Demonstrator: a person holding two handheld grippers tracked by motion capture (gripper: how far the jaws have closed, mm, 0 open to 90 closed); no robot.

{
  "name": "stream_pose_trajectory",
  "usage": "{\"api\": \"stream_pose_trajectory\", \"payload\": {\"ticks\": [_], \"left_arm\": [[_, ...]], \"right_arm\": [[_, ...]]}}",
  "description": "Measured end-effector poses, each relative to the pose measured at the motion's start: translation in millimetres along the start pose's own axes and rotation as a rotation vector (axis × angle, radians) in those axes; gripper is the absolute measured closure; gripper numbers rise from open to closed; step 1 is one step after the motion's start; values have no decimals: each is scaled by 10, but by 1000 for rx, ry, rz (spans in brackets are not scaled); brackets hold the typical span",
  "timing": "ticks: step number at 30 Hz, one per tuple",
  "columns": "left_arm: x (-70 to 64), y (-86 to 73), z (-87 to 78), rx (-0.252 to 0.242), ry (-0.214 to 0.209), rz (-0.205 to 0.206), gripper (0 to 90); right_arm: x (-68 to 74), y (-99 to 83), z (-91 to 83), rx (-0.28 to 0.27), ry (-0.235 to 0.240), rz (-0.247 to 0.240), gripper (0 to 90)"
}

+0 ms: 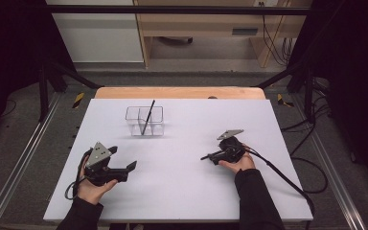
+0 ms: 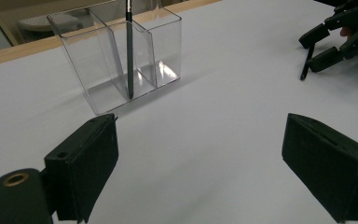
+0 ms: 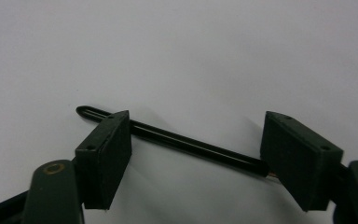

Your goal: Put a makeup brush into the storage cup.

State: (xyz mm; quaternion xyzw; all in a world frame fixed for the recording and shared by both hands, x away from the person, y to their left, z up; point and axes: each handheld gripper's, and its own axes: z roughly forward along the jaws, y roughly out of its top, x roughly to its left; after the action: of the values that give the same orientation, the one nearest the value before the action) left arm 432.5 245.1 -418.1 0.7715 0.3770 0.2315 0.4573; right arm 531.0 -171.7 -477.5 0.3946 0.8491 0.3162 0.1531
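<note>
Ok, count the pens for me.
2. One pen stands tilted in the clear holder; the other pen lies on the table between the open right tongs.

Pen (image 3: 191,147): both ends hidden behind right gripper (image 3: 196,161) jaws; contact w/ them unclear.

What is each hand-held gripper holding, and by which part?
Nothing. Left hand-held gripper and right hand-held gripper are open; the black pen lies ungripped between the right jaws.

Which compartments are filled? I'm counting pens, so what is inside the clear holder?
One dark pen stands in the holder, leaning on the middle divider. Other compartments look empty; nothing is covered.
</note>
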Motion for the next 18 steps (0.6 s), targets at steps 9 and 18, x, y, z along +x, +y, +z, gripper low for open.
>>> {"api": "stream_pose_trajectory", "payload": {"ticks": [9,18], "left_arm": [[-27,5,9,5,-6,7,82],[-43,6,15,10,-4,3,70]], "right_arm": [[18,4,-51,21,-2,8,411],[20,6,-101,46,-10,8,535]]}}
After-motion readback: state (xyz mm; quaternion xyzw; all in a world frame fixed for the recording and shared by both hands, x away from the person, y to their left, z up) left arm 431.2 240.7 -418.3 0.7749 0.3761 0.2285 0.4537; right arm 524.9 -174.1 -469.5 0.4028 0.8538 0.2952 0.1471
